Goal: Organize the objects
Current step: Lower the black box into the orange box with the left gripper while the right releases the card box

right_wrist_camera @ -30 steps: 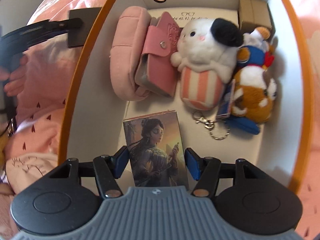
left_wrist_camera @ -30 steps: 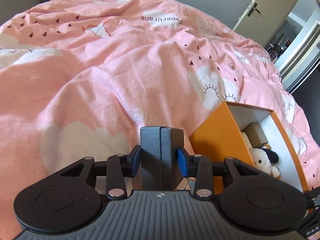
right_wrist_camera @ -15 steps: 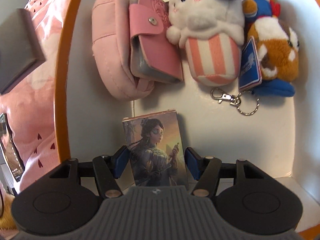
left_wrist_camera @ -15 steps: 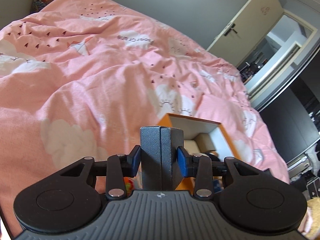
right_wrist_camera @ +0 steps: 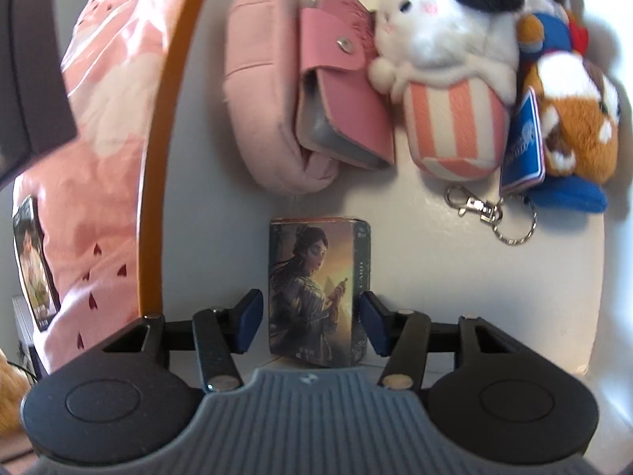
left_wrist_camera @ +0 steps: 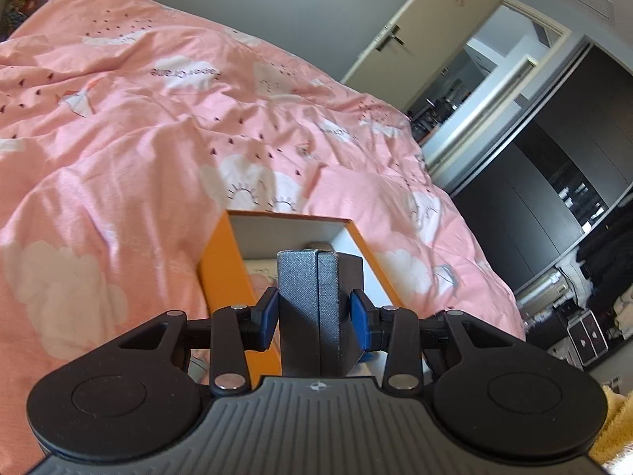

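Note:
My left gripper (left_wrist_camera: 312, 314) is shut on a dark grey textured case (left_wrist_camera: 314, 308) and holds it above the near end of the orange box (left_wrist_camera: 221, 269) with its white inside. My right gripper (right_wrist_camera: 308, 322) is open inside the box; the illustrated card box (right_wrist_camera: 318, 293) stands between its pads with a gap on each side, resting on the white floor (right_wrist_camera: 415, 245). Behind it lie a pink pouch (right_wrist_camera: 257, 91), a pink wallet (right_wrist_camera: 340, 87), a white plush (right_wrist_camera: 447, 71) and a brown plush (right_wrist_camera: 573, 114). The grey case also shows at the right wrist view's left edge (right_wrist_camera: 27, 63).
The box sits on a bed with a pink patterned duvet (left_wrist_camera: 118, 126). A keyring (right_wrist_camera: 490, 213) lies on the box floor. A second illustrated card box (right_wrist_camera: 33, 261) lies outside the orange wall (right_wrist_camera: 158, 182) on the left. A door (left_wrist_camera: 427, 31) and dark wardrobes (left_wrist_camera: 554, 182) stand beyond the bed.
My right gripper has let go of the card box, which now stands free between its pads. My left gripper has moved with the grey case over the orange box.

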Demonstrator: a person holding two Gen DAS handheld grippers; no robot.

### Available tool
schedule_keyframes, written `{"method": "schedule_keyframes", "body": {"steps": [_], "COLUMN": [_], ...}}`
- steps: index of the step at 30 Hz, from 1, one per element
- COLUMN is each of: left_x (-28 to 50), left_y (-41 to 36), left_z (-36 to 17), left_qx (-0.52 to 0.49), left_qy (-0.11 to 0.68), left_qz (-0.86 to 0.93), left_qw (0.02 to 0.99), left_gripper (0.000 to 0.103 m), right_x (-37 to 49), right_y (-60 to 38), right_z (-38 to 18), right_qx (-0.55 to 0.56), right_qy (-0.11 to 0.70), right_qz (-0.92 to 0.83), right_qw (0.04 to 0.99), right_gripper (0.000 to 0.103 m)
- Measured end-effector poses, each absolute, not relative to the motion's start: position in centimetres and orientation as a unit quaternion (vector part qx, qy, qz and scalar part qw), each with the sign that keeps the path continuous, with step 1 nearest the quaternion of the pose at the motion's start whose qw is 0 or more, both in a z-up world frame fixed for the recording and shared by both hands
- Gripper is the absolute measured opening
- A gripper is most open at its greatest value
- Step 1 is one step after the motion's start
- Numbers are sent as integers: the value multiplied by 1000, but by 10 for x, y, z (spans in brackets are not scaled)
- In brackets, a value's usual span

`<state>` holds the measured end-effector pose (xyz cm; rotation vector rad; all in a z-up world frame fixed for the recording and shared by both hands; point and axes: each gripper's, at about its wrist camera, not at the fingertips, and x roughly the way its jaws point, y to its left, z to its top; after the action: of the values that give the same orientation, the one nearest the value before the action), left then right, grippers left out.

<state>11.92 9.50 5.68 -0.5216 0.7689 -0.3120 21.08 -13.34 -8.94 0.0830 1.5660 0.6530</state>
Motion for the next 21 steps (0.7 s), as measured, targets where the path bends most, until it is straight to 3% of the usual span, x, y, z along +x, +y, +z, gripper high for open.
{"method": "schedule_keyframes", "body": {"steps": [10, 21], "left_x": [134, 142], "left_y": [31, -38], "left_z": [30, -22], "left_qx": [-225, -193], "left_qy": [450, 517], "left_qz": [-185, -159], "left_qw": [844, 818], "left_gripper": [44, 44], "right_x": [190, 180], "right_y": [-175, -210], "right_z": [-10, 6], "right_qx": [-139, -292], "right_qy": [574, 510], "right_qz": [309, 299], "right_qw": [745, 752], "right_gripper": [57, 59]}}
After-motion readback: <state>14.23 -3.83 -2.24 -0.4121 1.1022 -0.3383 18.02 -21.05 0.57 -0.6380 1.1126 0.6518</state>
